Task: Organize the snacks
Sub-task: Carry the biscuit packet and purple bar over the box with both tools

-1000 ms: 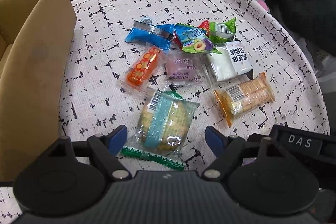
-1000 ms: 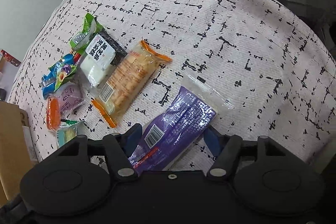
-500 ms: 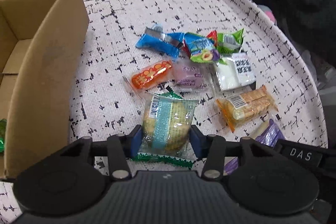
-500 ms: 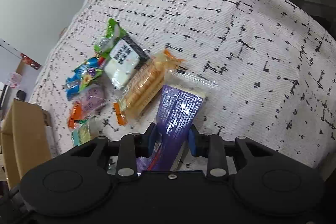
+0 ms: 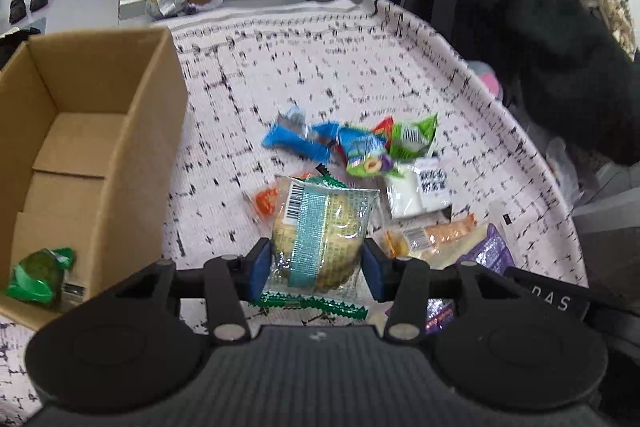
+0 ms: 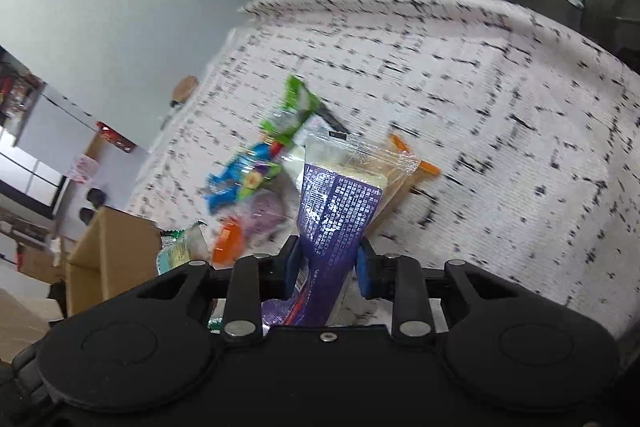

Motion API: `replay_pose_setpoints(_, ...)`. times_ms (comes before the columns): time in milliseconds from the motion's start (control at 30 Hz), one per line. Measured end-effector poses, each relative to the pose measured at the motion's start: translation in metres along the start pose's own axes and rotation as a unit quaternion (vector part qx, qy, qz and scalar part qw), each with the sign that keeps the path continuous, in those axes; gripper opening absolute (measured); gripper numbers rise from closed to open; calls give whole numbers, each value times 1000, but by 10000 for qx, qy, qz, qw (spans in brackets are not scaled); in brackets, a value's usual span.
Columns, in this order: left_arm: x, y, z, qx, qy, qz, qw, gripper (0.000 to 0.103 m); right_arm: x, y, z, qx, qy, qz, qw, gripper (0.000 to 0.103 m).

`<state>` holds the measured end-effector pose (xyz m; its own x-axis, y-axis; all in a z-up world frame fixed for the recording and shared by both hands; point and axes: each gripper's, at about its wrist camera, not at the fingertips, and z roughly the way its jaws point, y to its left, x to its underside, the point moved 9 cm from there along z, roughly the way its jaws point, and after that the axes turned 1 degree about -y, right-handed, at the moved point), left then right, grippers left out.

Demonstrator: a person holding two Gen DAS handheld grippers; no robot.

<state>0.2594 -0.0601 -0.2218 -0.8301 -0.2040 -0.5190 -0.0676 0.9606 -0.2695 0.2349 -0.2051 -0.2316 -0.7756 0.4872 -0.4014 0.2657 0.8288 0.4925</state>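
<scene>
Tongs point(image 5: 316, 263) above patterned tablecloth point(image 5: 300, 67) — cardboard box point(image 5: 100, 155) left.

Clear-wrapped cake packet point(image 5: 318, 235) and purple snack packet point(image 6: 334, 211) held lifted above tablecloth.

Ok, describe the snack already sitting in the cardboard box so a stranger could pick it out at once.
Start at the open cardboard box standing on the speckled cloth, left of the loose snack pile. Look into its near corner: one green packet lies on the floor there. It is the only snack inside the box; every other one is outside.
</scene>
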Motion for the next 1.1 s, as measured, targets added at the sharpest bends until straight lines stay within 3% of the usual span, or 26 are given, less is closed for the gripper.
replay_pose_setpoints(633,-53,40,-73,-124,-758,-185,9969,47,-2,90,-15,-858,-46,-555,9948,28)
replay_pose_setpoints(1100,-66,100,-99,-380,-929,-565,9933,47,13,142,-6,-1095,98,-873,9901,28)
